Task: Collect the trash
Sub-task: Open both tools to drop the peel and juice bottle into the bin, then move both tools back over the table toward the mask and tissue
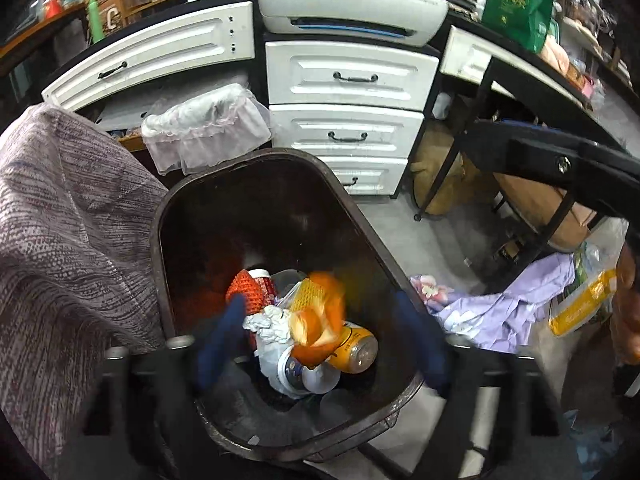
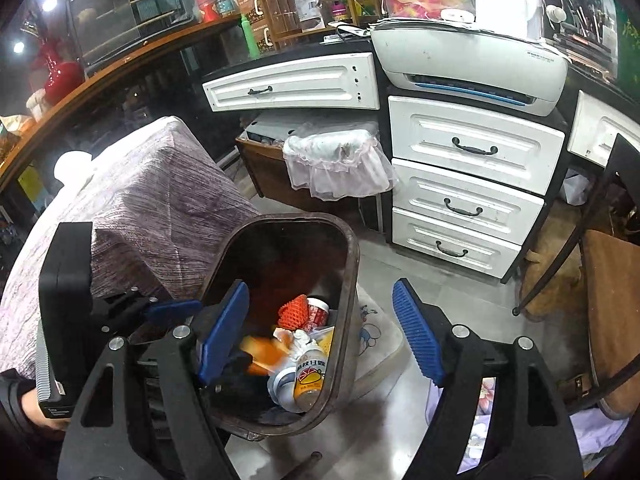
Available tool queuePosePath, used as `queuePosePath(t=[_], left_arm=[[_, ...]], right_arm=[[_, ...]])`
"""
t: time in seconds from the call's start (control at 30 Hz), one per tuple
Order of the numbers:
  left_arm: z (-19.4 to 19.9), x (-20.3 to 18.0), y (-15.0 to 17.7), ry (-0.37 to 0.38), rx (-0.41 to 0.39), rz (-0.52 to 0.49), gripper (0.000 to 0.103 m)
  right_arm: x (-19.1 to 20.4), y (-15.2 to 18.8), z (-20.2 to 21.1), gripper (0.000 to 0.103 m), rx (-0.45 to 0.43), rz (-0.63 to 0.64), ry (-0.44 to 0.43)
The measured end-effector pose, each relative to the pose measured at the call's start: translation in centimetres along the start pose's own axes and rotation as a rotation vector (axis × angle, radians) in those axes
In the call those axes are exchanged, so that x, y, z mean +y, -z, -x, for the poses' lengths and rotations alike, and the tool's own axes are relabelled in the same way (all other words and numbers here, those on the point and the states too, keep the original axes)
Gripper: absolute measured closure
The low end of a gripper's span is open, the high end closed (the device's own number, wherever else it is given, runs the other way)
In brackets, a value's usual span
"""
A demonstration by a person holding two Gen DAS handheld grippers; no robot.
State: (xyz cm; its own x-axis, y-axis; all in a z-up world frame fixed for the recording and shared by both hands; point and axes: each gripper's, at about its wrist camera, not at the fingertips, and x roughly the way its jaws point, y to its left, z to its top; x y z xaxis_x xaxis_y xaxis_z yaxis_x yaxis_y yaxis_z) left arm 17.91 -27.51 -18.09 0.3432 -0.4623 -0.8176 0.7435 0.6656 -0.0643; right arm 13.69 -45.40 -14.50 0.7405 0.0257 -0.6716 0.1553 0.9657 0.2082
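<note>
A dark brown trash bin point(image 1: 192, 200) stands on the floor; it also shows in the right wrist view point(image 2: 348, 280). Inside lie a yellow drink can point(image 1: 358, 346), crumpled white paper point(image 1: 268, 324), a red mesh piece point(image 1: 248, 290) and a cup point(image 1: 304, 376). A blurred orange piece of trash point(image 1: 320, 320) is in the air over the pile, apart from both fingers. My left gripper point(image 1: 320, 344) is open above the bin. My right gripper point(image 2: 320, 340) is open and empty over the bin's right rim. The orange piece point(image 2: 260, 352) shows beside its left finger.
A chair draped in grey-purple cloth point(image 1: 60, 220) stands left of the bin. White drawers point(image 1: 348, 120) with a printer point(image 1: 352, 8) on top are behind. A lilac cloth point(image 1: 500, 312) and a yellow package point(image 1: 580, 304) lie on the floor at right, by a black metal frame point(image 1: 460, 152).
</note>
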Motion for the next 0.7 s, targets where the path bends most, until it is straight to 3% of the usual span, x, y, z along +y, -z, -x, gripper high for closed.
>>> queuePosePath(t=[0.2,0.4,0.7], left_arm=[[1.5,-0.2,0.1,0.038,-0.022,0.010,0.012],[4.7,-0.2,0.1,0.052,-0.056,0.024,0.011],[12.2,1.9,0.2,0.029,-0.199,0.003,0.006]], right_arm=[[0.2,-0.1,0.4,0.024,-0.014,-0.007,-0.005],[1.0,-0.6,1.1,0.022,-0.034,0.002,-0.024],[3.4,-1.5,1.3,0.019,-0.029,0.026,-0.061]])
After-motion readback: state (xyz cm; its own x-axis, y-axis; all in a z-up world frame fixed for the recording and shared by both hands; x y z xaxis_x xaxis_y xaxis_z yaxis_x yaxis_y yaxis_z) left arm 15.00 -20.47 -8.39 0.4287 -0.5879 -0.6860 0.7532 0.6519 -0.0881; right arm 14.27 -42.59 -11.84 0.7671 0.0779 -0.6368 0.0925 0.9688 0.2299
